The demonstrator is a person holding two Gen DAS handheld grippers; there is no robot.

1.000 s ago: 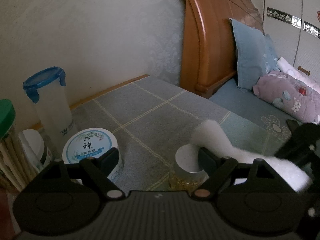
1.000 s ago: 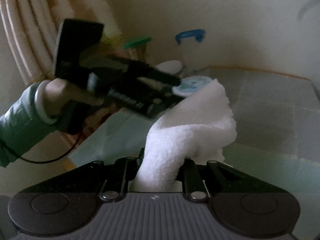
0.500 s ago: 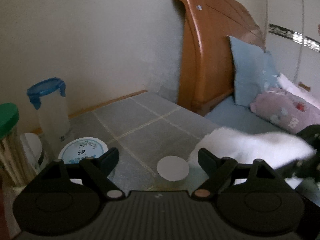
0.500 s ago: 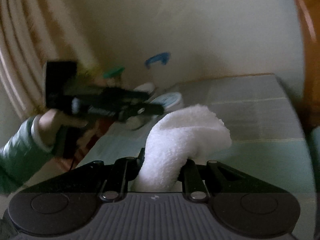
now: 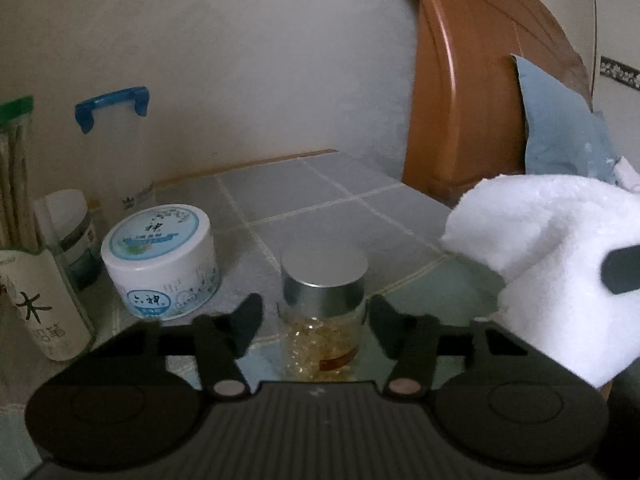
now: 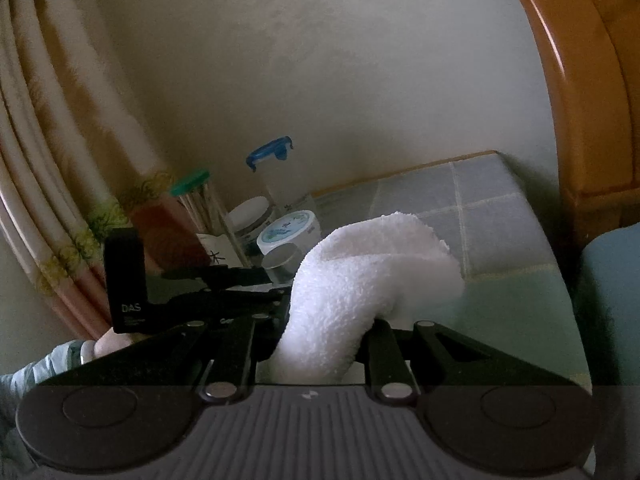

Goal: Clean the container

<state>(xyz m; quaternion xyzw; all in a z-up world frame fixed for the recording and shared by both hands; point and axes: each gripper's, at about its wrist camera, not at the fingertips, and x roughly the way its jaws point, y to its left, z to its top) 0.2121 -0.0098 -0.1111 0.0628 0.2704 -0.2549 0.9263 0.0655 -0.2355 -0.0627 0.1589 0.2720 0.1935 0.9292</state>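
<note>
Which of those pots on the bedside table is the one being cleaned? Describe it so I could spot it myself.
Start at the wooden headboard and look down to the tiled bedside table beside it. Nearest the camera, between the left gripper and its closing jaws, stands a small glass jar. Unlike the white tub and blue-lidded canister, it has a silver lid and golden contents.

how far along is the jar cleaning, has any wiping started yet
Done: the right gripper is shut on the fluffy white cloth. In hand: the left gripper straddles the small glass jar with the silver lid, jaws closing, a gap visible on each side. Left: the cloth hangs to the jar's right without touching it, so the wipe looks not yet started.
</note>
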